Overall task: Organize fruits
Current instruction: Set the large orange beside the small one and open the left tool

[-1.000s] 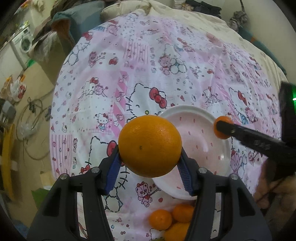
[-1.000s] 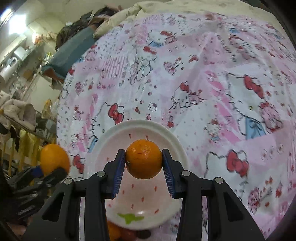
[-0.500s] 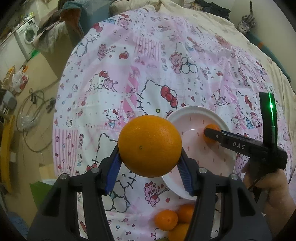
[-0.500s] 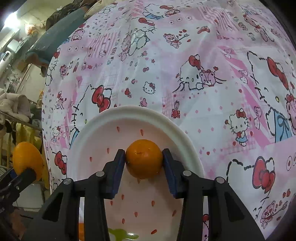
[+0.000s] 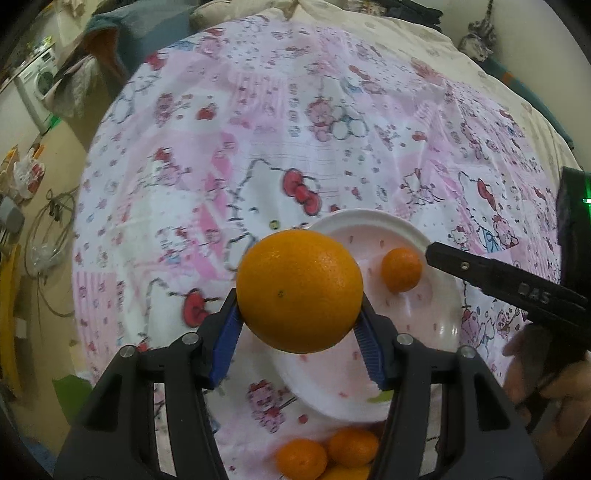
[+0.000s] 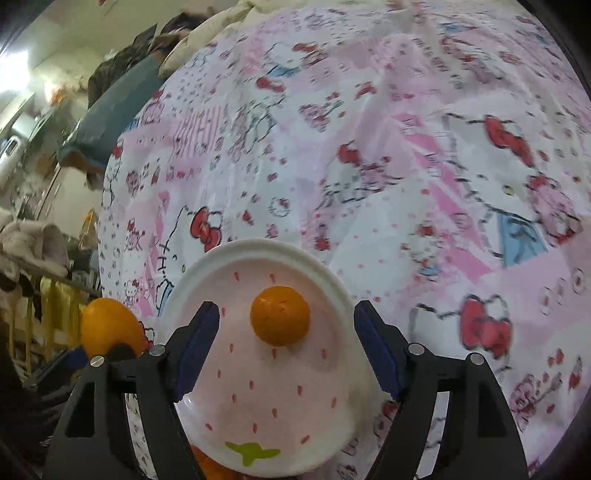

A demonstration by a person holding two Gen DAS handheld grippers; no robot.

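Observation:
My left gripper (image 5: 299, 325) is shut on a large orange (image 5: 299, 291) and holds it above the near left rim of the white strawberry plate (image 5: 439, 332). A small mandarin (image 6: 280, 315) lies on the plate (image 6: 280, 435); it also shows in the left wrist view (image 5: 401, 269). My right gripper (image 6: 286, 339) is open and empty, raised just behind the mandarin with its jaws wide on either side. The large orange also shows at the left of the right wrist view (image 6: 109, 326).
Several small mandarins (image 5: 325, 458) lie on the pink Hello Kitty cloth (image 5: 258, 147) just in front of the plate. The cloth covers a round table. A floor with cables (image 5: 48, 229) lies to the left. Bedding (image 5: 369, 22) lies behind.
My right gripper opened and let the small mandarin go onto the plate, then drew back and up. My left gripper still holds the large orange.

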